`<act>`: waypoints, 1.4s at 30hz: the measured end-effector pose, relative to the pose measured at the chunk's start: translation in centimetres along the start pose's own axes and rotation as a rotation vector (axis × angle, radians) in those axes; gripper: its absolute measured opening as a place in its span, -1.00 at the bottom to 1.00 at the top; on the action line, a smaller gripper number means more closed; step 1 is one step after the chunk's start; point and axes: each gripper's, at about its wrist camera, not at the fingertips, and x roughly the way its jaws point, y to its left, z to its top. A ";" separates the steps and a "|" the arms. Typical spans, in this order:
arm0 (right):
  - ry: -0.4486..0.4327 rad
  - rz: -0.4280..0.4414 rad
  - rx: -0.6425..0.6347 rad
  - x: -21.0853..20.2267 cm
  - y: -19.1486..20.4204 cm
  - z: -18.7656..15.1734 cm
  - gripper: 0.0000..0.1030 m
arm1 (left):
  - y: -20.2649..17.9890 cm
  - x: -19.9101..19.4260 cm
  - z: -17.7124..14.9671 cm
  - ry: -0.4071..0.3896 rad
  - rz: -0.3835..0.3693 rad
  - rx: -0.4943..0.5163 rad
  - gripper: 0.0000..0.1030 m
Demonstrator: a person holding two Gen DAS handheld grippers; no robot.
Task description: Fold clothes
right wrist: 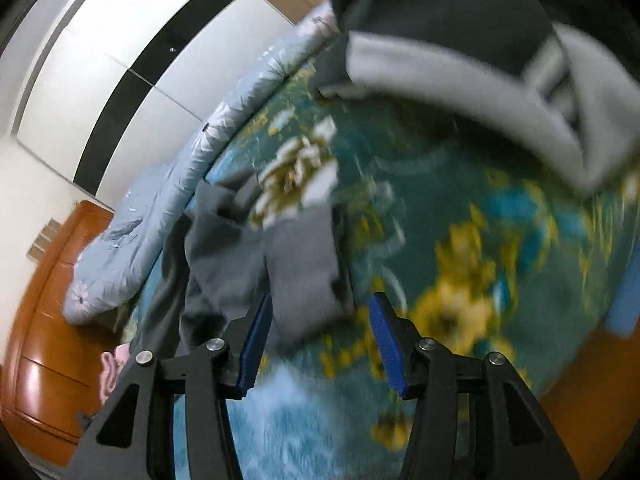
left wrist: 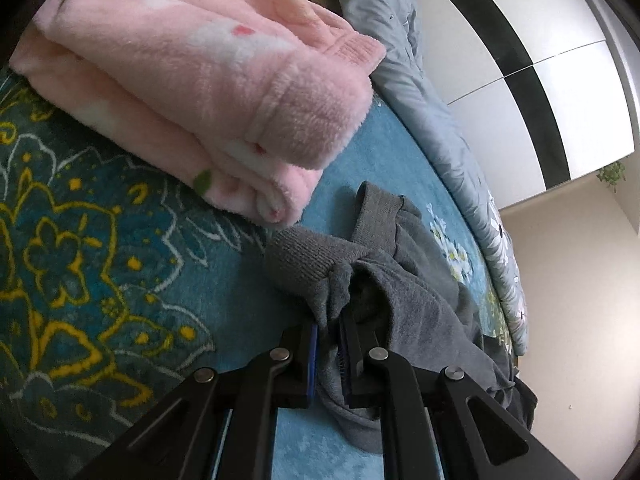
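Observation:
A grey knit garment (left wrist: 408, 280) lies bunched on the teal floral blanket (left wrist: 100, 240). My left gripper (left wrist: 330, 328) is shut on a ribbed edge of this garment and holds it just above the blanket. The same grey garment shows in the right wrist view (right wrist: 256, 256), blurred. My right gripper (right wrist: 320, 308) is open, its blue pads on either side of a grey flap, not closed on it. A folded pink fleece garment (left wrist: 192, 92) lies beyond the left gripper.
A folded dark and light grey garment (right wrist: 460, 52) lies at the far right of the blanket. A pale blue floral quilt (left wrist: 440, 120) runs along the bed's far edge, also in the right wrist view (right wrist: 160, 208). White wardrobe doors (left wrist: 540, 60) and a wooden floor (right wrist: 48, 340) lie beyond.

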 end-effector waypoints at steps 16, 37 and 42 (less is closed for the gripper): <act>-0.144 0.031 0.165 0.7 -0.2 0.6 -0.89 | 0.1 -1.5 -0.2 0.000 -0.049 -0.016 -0.79; -0.272 -0.037 -0.007 -7.9 -2.3 9.0 -0.91 | -2.3 -8.0 0.1 -0.115 -0.111 0.057 -0.84; -0.309 0.015 -0.107 -9.3 0.7 8.6 -0.91 | -2.5 -11.0 -0.3 -0.164 -0.071 0.124 -0.84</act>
